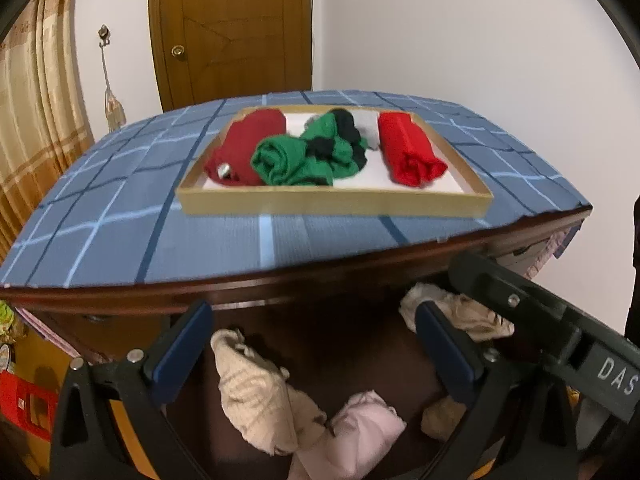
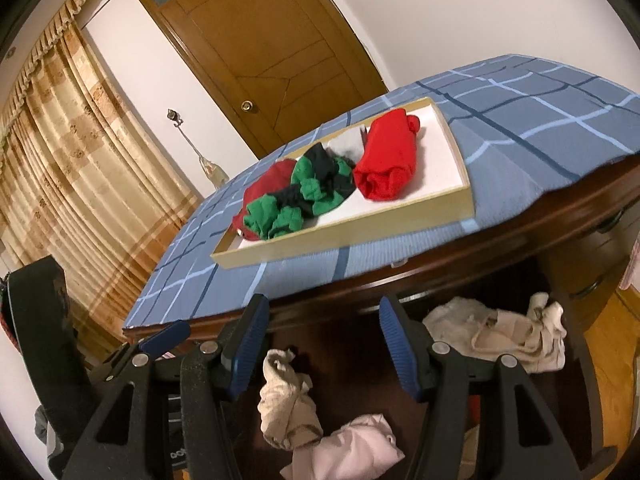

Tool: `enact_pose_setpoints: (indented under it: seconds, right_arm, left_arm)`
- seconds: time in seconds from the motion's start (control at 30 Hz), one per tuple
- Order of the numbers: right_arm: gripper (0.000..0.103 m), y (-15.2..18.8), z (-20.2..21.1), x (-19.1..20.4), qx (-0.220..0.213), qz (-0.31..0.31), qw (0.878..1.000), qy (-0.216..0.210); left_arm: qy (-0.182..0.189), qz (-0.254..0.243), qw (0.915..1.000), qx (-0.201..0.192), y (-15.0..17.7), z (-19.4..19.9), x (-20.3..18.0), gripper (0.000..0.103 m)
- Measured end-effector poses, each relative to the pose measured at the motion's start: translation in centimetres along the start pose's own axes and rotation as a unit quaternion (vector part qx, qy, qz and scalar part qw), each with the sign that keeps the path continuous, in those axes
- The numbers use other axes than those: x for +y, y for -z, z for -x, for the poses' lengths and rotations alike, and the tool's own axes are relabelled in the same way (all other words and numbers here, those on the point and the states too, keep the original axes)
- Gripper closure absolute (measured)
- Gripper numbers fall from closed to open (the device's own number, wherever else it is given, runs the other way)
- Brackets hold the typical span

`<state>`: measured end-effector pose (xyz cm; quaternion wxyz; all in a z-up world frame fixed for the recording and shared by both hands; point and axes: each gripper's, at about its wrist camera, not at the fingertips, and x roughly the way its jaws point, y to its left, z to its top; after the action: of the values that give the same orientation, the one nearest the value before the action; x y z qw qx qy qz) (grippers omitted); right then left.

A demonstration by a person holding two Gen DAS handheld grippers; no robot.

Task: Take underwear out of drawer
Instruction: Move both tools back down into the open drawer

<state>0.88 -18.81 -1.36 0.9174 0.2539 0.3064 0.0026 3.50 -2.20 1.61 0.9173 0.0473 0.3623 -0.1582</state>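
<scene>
The open drawer (image 1: 344,320) (image 2: 344,344) of a dark wooden dresser holds several pale underwear pieces: a beige roll (image 1: 252,388) (image 2: 286,404), a light pink one (image 1: 360,428) (image 2: 348,448) and a cream heap at the right (image 1: 460,316) (image 2: 500,336). My left gripper (image 1: 314,322) is open and empty above the drawer, over the beige roll. My right gripper (image 2: 322,318) is open and empty above the drawer too. Its black body (image 1: 540,320) crosses the left wrist view at the right.
On the dresser top, a blue checked cloth (image 1: 120,208) (image 2: 520,120) carries a shallow cardboard tray (image 1: 332,204) (image 2: 348,232) with dark red, green-and-black and bright red rolled garments. Curtains at the left, a wooden door (image 1: 232,28) behind, white wall at the right.
</scene>
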Motion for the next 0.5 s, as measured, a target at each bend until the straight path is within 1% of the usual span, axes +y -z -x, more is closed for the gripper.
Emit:
enact_pose_setpoints:
  seconds: [0.2, 0.5]
  right_arm:
    - [0.043, 1.8, 0.2, -0.1, 0.015, 0.006, 1.000, 0.002]
    - [0.043, 4.6, -0.3, -2.0, 0.047, -0.012, 0.999, 0.017]
  left_arm:
    - [-0.002, 0.006, 0.9997, 0.022, 2.6, -0.3, 0.6, 0.001]
    - [-0.008, 0.048, 0.9970, 0.059, 6.3, -1.5, 3.6, 0.001]
